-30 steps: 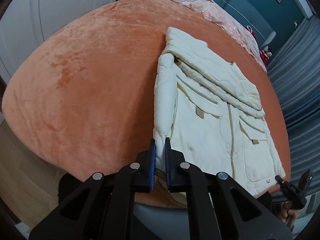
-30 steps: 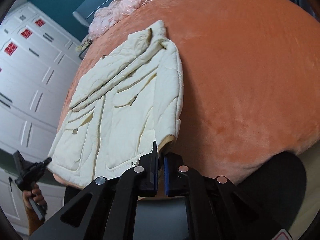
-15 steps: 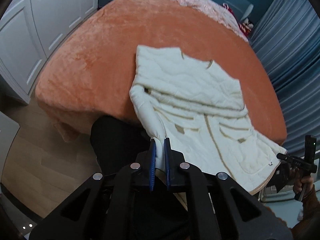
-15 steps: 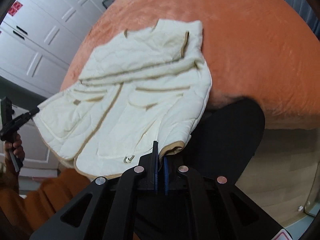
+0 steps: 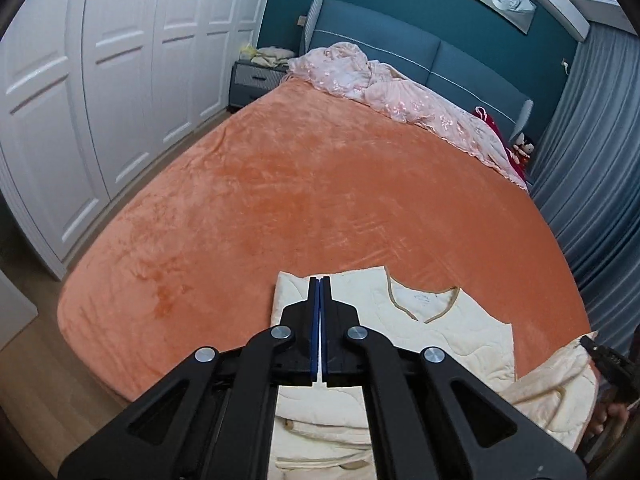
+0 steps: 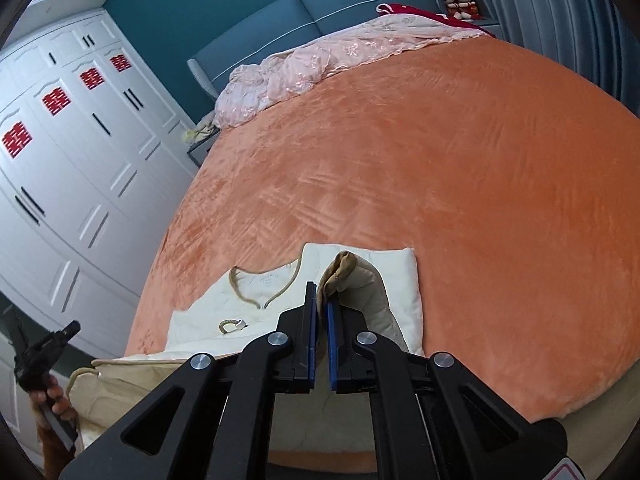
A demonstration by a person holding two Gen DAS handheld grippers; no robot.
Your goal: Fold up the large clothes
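Gripping one jacket (image 5: pixel 448 332), two hand-held grippers

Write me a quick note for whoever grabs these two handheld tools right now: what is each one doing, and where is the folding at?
Left tool: shut on a thin layer of the cream jacket.
Right tool: shut on the jacket's tan-lined edge.
The jacket lies at the near edge of the orange bed, collar up and visible, lower part hanging toward you.
Done: hem gripped at two points.
Left: carry the hem over the body, lay it flat, let go.
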